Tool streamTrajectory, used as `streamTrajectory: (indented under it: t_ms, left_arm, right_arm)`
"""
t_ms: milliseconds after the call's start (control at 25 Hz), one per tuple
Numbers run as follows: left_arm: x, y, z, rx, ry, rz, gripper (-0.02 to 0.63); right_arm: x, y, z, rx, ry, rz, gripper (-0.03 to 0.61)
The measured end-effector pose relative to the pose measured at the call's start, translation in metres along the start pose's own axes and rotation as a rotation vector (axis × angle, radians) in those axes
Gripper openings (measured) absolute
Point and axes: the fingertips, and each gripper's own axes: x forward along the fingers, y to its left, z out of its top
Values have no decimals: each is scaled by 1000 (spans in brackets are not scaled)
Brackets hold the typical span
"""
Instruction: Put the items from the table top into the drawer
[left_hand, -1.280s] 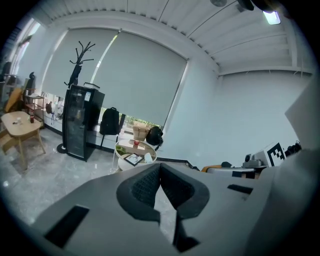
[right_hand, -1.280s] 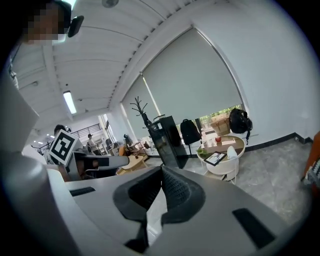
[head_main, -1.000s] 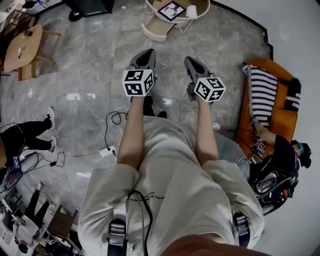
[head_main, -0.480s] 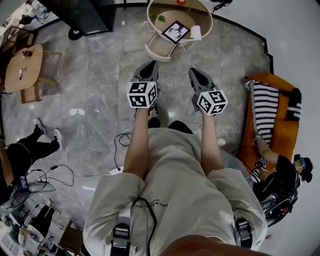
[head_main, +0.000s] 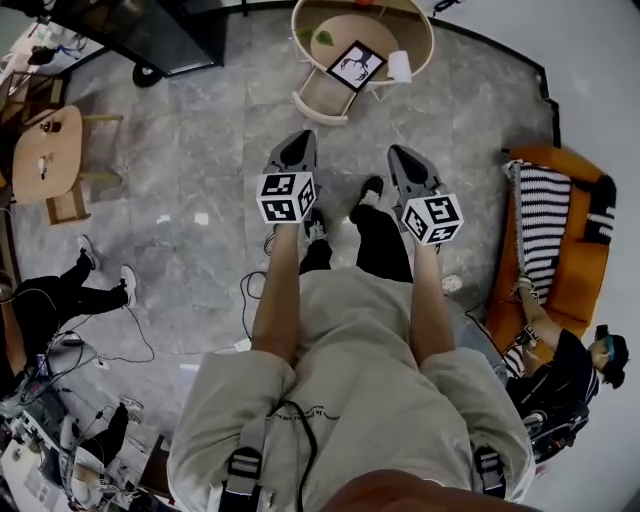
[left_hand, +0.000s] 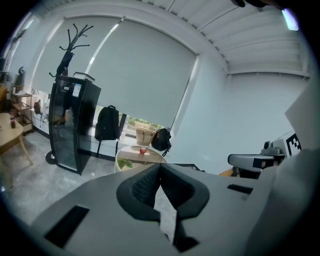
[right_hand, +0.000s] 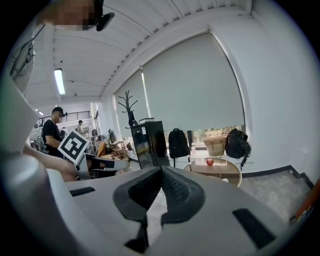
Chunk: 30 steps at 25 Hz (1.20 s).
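Note:
A round wooden table (head_main: 427, 32) stands ahead on the grey floor, its drawer (head_main: 322, 100) pulled out toward me. On its top lie a black-and-white marker card (head_main: 356, 65), a white cup (head_main: 399, 66), a green leaf (head_main: 322, 38) and a red apple (right_hand: 210, 161). My left gripper (head_main: 297, 150) and right gripper (head_main: 405, 158) are held side by side in front of me, well short of the table. Both are shut and empty. In the left gripper view the apple (left_hand: 143, 150) shows on the table (left_hand: 131, 159) beyond the left gripper (left_hand: 160, 167).
A black glass cabinet (head_main: 150, 35) stands left of the table. An orange sofa (head_main: 560, 250) with a striped cushion and a seated person is at the right. A small wooden table (head_main: 45, 150), another person's legs (head_main: 60, 290) and floor cables (head_main: 250, 290) are at the left.
I have walked toward the round table, which now shows more fully at the top of the head view. Both grippers moved forward with me and stayed shut.

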Motion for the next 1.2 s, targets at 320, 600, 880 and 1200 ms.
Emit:
streamTrajectory:
  t_ms: [320,600,880,1200]
  left_arm:
    - [99,-9,-10,69,112,5,21]
    - [207,-7,-47,-5,197,24,21]
    - [302,31,-110,55,283,98,21]
    - [399,84,-214,157,271,65,21]
  right_arm:
    - [60,-101,-7,-44,50,4,34]
    - [122,-224,-51,95,88,-59,34]
    - [211,-298,-144,117,111,-69,34]
    - [296,-332,-214,-43,-6,-64,34]
